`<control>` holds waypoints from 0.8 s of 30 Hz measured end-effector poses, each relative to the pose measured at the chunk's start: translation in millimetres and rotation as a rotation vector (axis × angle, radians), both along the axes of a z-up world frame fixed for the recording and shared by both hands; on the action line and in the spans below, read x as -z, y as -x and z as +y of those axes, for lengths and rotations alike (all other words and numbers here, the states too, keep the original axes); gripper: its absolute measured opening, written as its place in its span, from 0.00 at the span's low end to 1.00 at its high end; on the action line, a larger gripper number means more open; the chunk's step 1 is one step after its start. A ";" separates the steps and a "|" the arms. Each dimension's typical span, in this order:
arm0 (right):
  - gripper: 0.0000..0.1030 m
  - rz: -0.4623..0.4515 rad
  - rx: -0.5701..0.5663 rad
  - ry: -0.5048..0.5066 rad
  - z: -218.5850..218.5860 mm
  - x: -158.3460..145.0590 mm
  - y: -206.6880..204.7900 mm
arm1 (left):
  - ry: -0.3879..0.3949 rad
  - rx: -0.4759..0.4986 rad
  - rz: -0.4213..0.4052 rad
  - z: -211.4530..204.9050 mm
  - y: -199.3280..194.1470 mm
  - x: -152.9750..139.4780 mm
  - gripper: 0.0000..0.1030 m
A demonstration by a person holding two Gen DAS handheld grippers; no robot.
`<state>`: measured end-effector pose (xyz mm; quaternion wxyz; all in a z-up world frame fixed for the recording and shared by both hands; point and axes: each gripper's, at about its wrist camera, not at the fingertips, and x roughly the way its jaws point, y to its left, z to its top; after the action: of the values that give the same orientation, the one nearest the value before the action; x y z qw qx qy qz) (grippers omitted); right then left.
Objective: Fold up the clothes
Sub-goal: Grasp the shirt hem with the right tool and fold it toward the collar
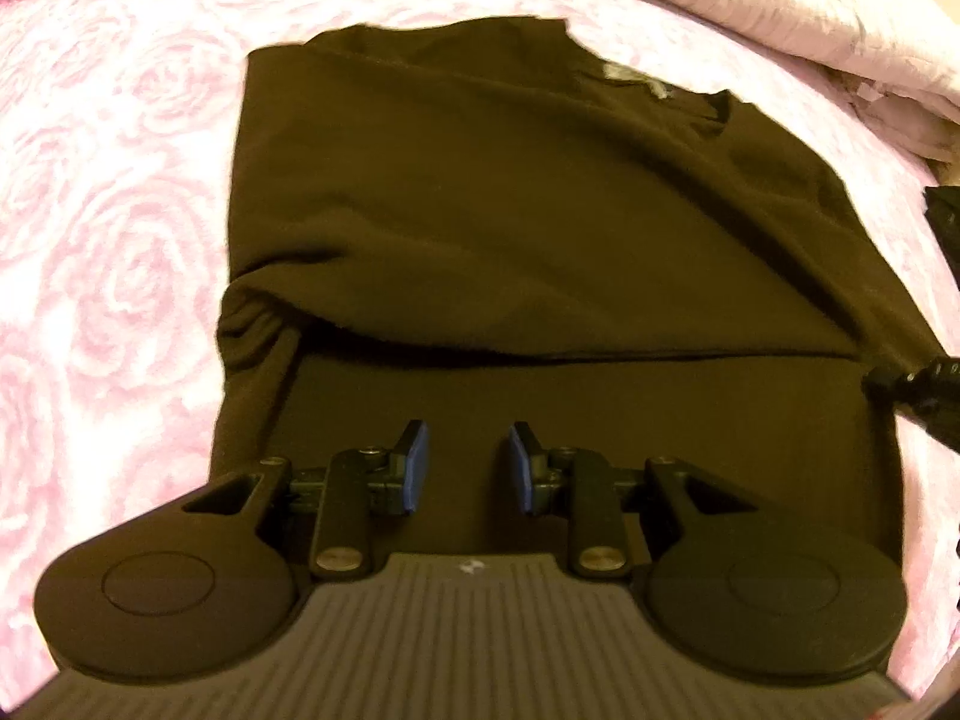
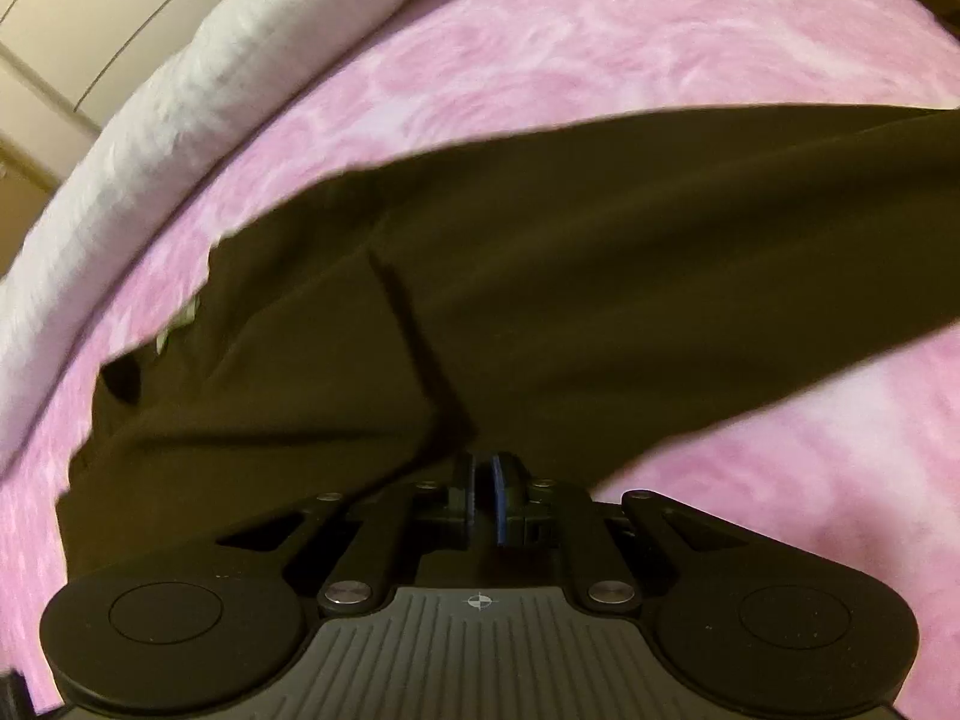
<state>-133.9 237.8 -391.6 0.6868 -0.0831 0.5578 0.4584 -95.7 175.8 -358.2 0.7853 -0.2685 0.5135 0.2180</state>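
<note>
Right gripper (image 2: 485,495) fingers apparently pinch dark shirt (image 2: 540,276); left view shows its neckline.

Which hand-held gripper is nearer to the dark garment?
Right. The right hand-held gripper is shut on the dark garment at its edge; the left hand-held gripper hangs open just above the fabric, gripping nothing.

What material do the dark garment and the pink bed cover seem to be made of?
Dark garment: likely a soft matte knit, cotton-like; it drapes in smooth folds with no shine. Pink bed cover: probably plush fleece, with a fuzzy surface and raised rose swirls.
</note>
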 end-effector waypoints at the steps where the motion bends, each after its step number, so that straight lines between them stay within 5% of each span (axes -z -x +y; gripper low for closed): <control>1: 0.08 0.000 0.005 -0.030 -2.9 -5.8 -2.8 | -0.003 0.011 -0.006 -1.8 -3.6 -2.9 0.23; 5: 0.08 0.064 -0.006 -0.100 -1.9 -11.9 -11.8 | -0.018 0.040 -0.030 -6.4 -21.3 -10.7 0.24; 12: 0.09 0.344 0.142 -0.134 -9.1 14.6 -34.3 | -0.013 0.014 -0.012 -9.3 -34.4 -10.9 0.24; 15: 0.34 0.382 0.177 -0.171 -20.4 10.7 -38.5 | -0.010 0.001 -0.015 -8.7 -32.6 -9.5 0.25; 24: 0.29 0.367 0.183 -0.163 -5.5 29.9 -39.3 | 0.035 -0.037 -0.006 4.4 -31.1 4.2 0.26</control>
<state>-94.6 232.3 -421.5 0.6171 0.1085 0.6397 0.4453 -64.6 180.2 -362.4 0.7779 -0.2922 0.5099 0.2225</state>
